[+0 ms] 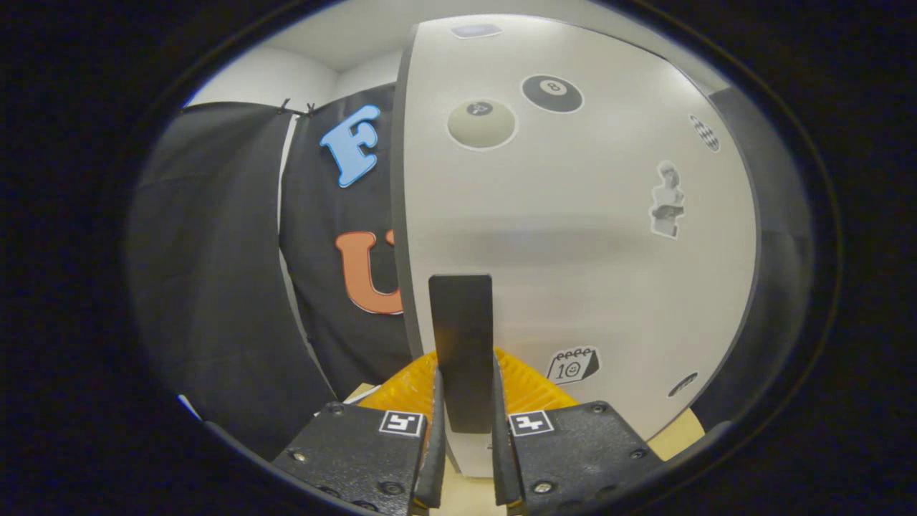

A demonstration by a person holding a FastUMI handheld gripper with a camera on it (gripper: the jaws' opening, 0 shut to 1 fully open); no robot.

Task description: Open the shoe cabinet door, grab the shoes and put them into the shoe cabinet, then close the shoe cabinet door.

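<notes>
- The gripper (464,401) has its two fingers closed to a narrow gap, one pressing on each side of the dark handle (462,344), a flat upright bar standing out from the door.
- The door (573,229) is a pale panel carrying a few stickers (481,123). Its near edge (398,215) runs top to bottom just left of the handle, with the black cloth wall (215,272) beyond it.
- I judge the step to be working the door by its handle. Whether it is being opened or shut I cannot tell from here, since no shoes or cabinet inside are visible to me.
- To do it well, keep both fingers square on the bar and low on it as now, and let the hand follow the door's arc around its hinge rather than pull straight. A straight pull would likely twist the bar out of the grip.
- Move slowly, as the flat bar offers little for the pads to bite on.
- Open room lies left of the door's edge, towards the cloth. A darker panel (781,236) stands close on the right side, so there is less freedom there.
- Below the fingers a strip of light surface (677,437) shows.
</notes>
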